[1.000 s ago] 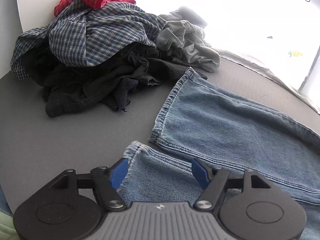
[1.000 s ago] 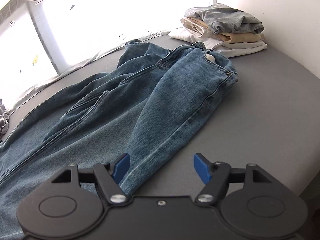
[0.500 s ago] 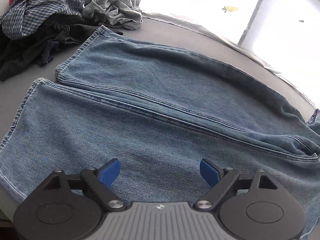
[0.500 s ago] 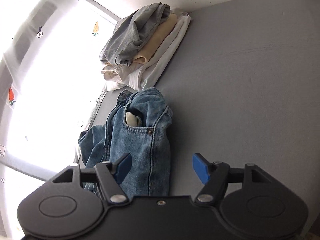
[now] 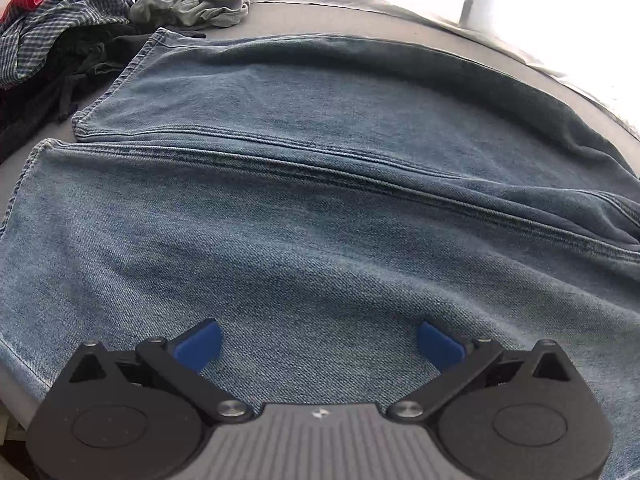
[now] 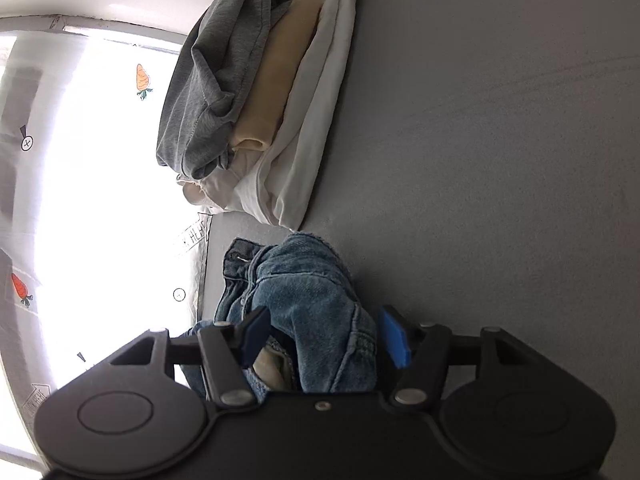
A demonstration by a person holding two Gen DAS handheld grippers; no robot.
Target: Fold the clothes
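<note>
1. We see a grey surface running up to a white wall and a bright curtain printed with carrots.
2. Arrow labels on the curtain read "LOOK HERE".
3. The jeans fill the left wrist view, legs side by side; unfolded clothes are heaped at upper left.
4. Our left gripper has just been opening wide and holds nothing.
5. Our right gripper has been closing around the bunched waistband; grip unclear. A folded stack lies above.
</note>
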